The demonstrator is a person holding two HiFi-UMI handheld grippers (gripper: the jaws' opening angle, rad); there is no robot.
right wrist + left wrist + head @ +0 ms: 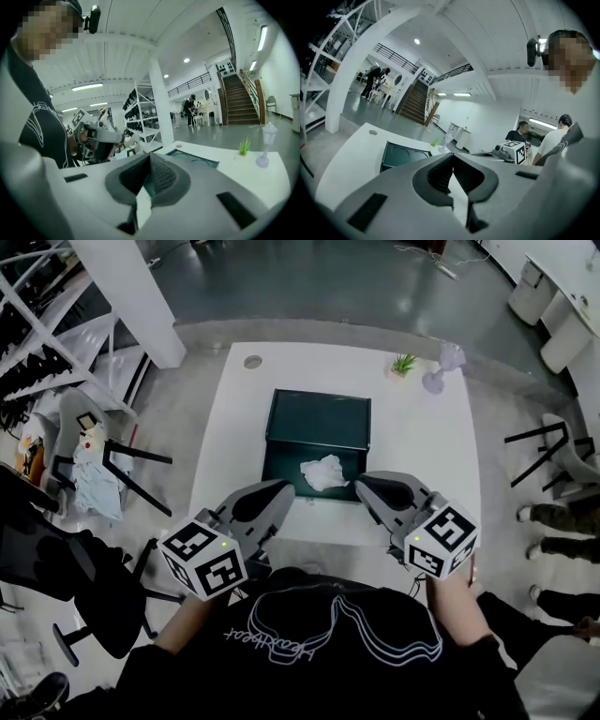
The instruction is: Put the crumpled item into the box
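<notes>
Smooth grey left gripper point(279, 493) and right gripper point(368, 487) each have their ribbed dark pads pressed together. Just beyond them, at frame centre, the white crumpled item point(323, 472) lies inside the dark-green rectangular box point(319, 418) on a glossy white table point(422, 427).

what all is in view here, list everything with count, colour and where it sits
table: one, white, centre
box: one, dark green, open, mid-table
crumpled item: one, white, in the box's near half
plant: one, green, small, far right of the table
small lamp: one, pale lilac, beside the plant
cable hole: one, grey, far left of the table
chairs: three, two grey and one black, left and right of the table
pillar: one, white, far left
people: at least two, legs only, right edge
left gripper: one, grey, shut, empty
right gripper: one, grey, shut, empty
</notes>
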